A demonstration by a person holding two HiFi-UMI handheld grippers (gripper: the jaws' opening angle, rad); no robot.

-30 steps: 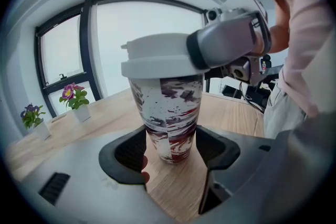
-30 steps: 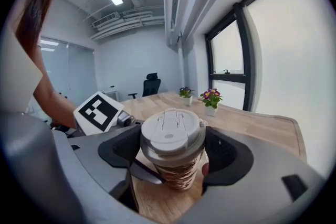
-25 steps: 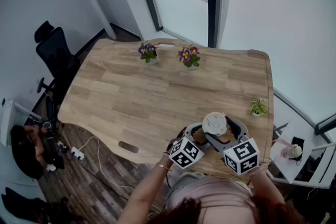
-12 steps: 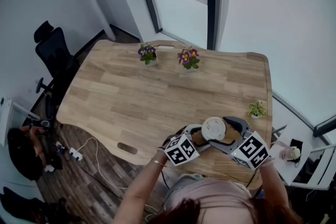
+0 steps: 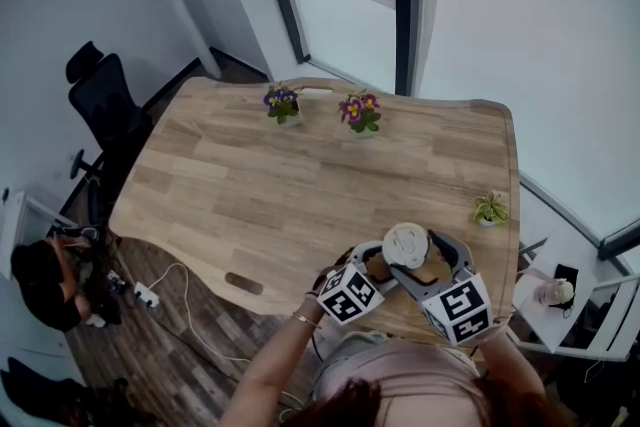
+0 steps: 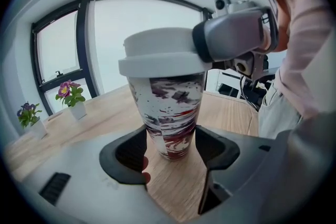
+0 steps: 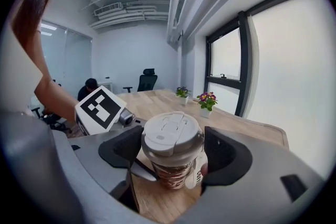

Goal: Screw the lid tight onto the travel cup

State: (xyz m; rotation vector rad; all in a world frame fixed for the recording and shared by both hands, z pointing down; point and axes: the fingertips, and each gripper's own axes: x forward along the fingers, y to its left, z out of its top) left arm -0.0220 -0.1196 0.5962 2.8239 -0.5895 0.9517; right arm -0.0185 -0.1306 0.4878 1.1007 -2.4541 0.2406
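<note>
Travel cup [image 6: 169, 107] stood upright on the desk [image 5: 250, 185] near its front edge, white lid [image 7: 172, 134] on top. Left hand-held gripper [image 6: 170, 147] clamped the cup's lower body. Right hand-held gripper [image 7: 172, 147] pinched the lid's sides, both pads apparently touching. Purple potted flower [image 5: 282, 101] and pink potted flower [image 5: 360, 109] sat at the far edge, well clear. Small green plant [image 5: 489, 208] at the right edge. Cup print unreadable. Both grippers angled downward, converging from the person's side.

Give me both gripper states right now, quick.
Left gripper: fingers closed on the lower body of the travel cup.
Right gripper: fingers closed on the lid on top of that cup.
</note>
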